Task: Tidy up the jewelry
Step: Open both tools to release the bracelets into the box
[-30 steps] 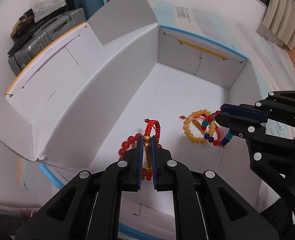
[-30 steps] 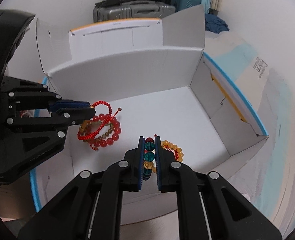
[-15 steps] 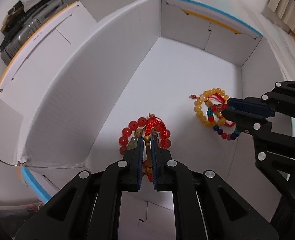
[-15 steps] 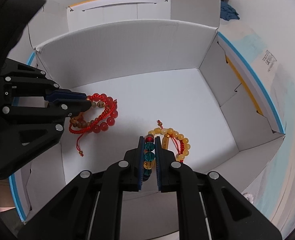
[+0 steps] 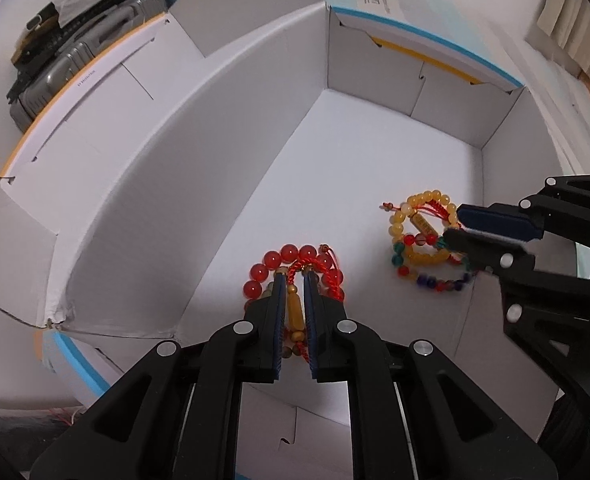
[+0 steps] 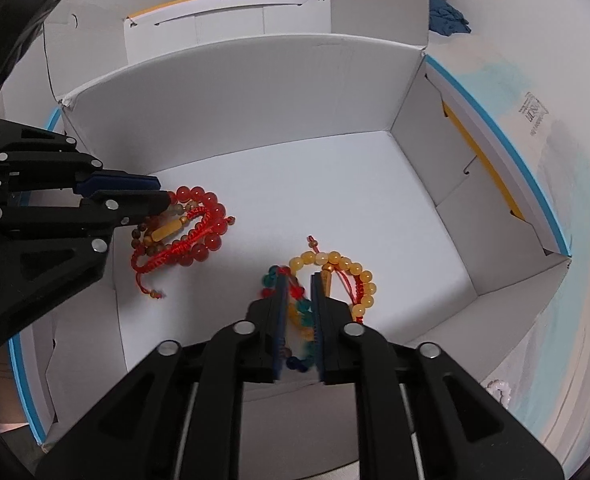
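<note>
Both grippers reach into a white cardboard box [image 5: 199,184]. My left gripper [image 5: 294,278] stands around a bundle of red bead and red cord bracelets [image 5: 295,256] with an amber tube bead; the bundle rests on the box floor and the jaws have parted slightly. It also shows in the right wrist view [image 6: 191,232]. My right gripper [image 6: 298,280] stands around a bundle of yellow bead and multicolour bead bracelets [image 6: 335,268], also lying on the floor, jaws slightly parted. That bundle shows in the left wrist view [image 5: 423,236] beside the right gripper [image 5: 455,224].
The box [image 6: 235,92] has tall walls and open flaps all round, with blue and yellow trim. Grey suitcases [image 5: 75,56] stand behind it. A white bead bracelet [image 6: 499,394] lies outside the box at the right. The box floor beyond the bundles is bare.
Both grippers lowered their bracelet bundles onto the box floor. The jaws of both have widened a little around the beads.
</note>
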A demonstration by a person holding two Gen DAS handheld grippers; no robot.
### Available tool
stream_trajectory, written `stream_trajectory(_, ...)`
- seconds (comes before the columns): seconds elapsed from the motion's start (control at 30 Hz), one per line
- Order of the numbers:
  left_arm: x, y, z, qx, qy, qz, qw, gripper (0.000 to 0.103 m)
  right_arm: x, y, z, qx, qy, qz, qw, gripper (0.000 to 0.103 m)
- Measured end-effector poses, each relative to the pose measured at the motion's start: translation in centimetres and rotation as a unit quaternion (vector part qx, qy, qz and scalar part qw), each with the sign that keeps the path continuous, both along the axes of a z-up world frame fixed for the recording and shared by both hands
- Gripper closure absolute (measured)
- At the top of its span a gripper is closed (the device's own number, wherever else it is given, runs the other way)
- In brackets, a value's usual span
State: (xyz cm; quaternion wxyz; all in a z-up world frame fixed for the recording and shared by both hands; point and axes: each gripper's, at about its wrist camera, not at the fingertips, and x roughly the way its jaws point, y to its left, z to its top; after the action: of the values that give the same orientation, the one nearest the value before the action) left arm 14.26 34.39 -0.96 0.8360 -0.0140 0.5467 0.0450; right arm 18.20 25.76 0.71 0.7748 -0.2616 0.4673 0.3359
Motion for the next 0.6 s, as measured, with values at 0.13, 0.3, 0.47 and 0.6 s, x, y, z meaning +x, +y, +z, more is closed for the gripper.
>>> stream_trajectory(0.13,-0.4,0.1,1.0,0.004,-0.02,0.012,0.9997,0.07,-0.4,-0.3,0.9,0.016,-0.011,-0.003,1.0,0.064)
stream_trajectory(0.3,-0.8,0.0,2.4,0.009,-0.046,0.023,0.9987,0.042,-1.0,-0.9,2.3,0.029,-0.03,-0.005,0.999,0.05)
stream_trajectory(0.47,-1.3,-0.2,3.8,0.012,-0.072,0.038,0.9966,0.035,-1.4,-1.6,3.7,0.038,-0.046,-0.009,0.998,0.044)
stream_trajectory(0.6,-1.7,-0.6,4.9,0.017,-0.093,0.043,0.9946,0.024,-1.7,-2.4,4.6,0.045,-0.057,-0.012,0.997,0.038)
